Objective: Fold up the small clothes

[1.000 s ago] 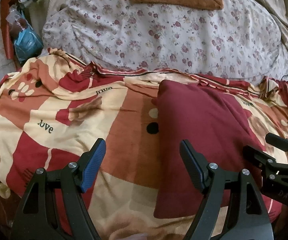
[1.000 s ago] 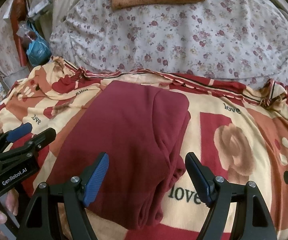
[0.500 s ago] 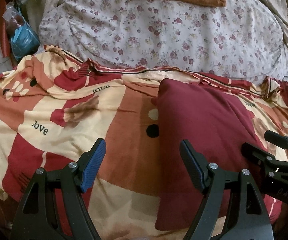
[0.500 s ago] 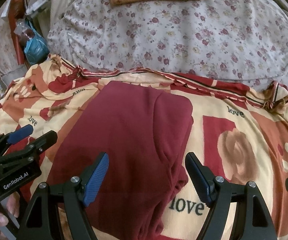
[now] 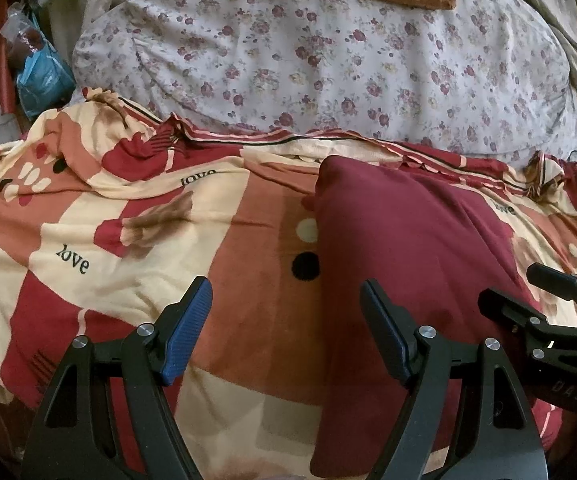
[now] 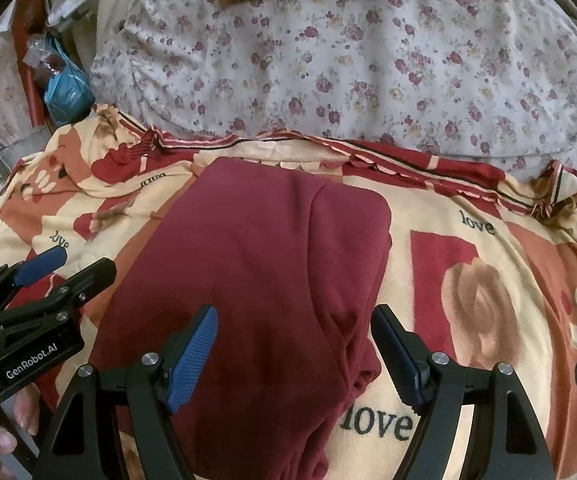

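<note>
Nearer garment (image 6: 256,300) under right gripper (image 6: 294,356)

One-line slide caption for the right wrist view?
Right gripper open above a folded maroon garment on a patterned blanket, left gripper alongside.

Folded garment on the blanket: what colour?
Plain dark maroon garment, no print; clearest in the right wrist view.
</note>
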### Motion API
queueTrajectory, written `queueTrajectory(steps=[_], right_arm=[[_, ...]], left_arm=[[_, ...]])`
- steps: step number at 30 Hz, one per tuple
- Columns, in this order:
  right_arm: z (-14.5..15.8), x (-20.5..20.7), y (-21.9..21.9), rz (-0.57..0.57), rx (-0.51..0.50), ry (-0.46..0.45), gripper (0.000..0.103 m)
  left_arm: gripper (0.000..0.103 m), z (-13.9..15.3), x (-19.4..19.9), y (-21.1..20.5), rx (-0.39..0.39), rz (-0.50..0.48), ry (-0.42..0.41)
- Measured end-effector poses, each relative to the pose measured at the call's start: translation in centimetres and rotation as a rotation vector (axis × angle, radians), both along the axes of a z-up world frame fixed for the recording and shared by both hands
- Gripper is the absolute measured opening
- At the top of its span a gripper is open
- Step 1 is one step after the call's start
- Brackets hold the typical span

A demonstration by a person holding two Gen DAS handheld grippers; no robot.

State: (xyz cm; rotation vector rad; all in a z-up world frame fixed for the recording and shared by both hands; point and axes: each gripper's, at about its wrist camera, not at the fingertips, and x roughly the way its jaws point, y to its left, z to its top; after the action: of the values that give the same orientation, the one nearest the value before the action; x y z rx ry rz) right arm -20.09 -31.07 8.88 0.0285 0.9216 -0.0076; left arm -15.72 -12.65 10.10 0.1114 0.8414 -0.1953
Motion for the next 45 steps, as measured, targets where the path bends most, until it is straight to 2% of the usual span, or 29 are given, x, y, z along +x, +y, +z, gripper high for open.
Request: queueTrajectory(steps=[45], right_arm=[[-1.1,0.8,0.0,-0.005,0.008,0.032,0.077]], left_arm=[[0.077,-1.0,0.8,-0.7,-0.005,-0.005,0.014]])
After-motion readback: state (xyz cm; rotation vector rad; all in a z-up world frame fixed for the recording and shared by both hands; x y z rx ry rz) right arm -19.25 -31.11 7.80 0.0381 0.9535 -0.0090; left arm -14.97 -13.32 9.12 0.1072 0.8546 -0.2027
